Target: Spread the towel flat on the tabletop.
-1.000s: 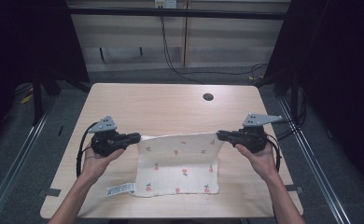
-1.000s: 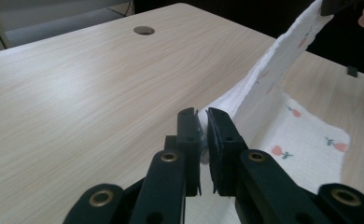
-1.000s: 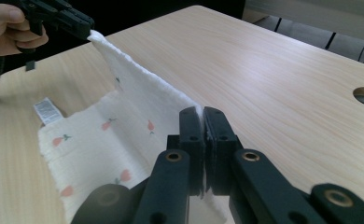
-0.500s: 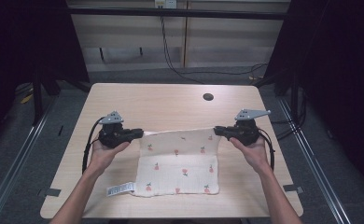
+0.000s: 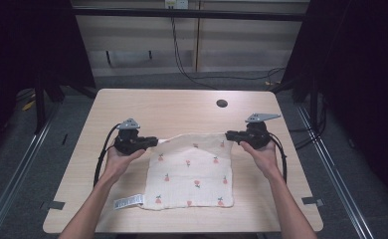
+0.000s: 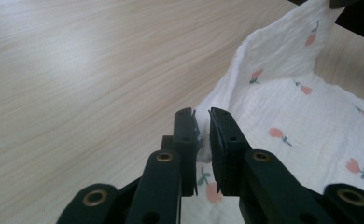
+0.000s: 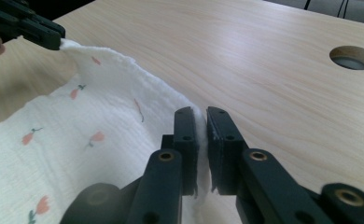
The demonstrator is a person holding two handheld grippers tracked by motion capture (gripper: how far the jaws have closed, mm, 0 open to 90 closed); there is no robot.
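A white muslin cloth (image 5: 192,172) printed with small red flowers lies spread on the near half of the light wooden bench (image 5: 182,107), its far edge lifted slightly at both corners and sagging between them. A white care label (image 5: 129,202) pokes out flat from its near left corner, close to the bench's front edge.

We hold the left gripper (image 5: 152,142) at the cloth's far left corner and the right gripper (image 5: 230,135) at its far right corner. In the left gripper view, the corner of the cloth (image 6: 283,102) stands up between the two black fingers (image 6: 185,140), which have a narrow gap and have just been opening; the fabric touches the left finger, and we cannot tell whether the other one presses it. In the right gripper view, the hem of the cloth (image 7: 91,116) runs up between the fingers (image 7: 185,140) in the same way; here too the gap is slim and has just been widening, with the cloth in it.

Beyond the cloth, the far half of the bench is bare wood except for a round cable hole (image 5: 222,103) near the far right. To either side, a strip of bare bench separates the cloth from the edges. Dark floor and metal rails (image 5: 18,164) flank the bench.
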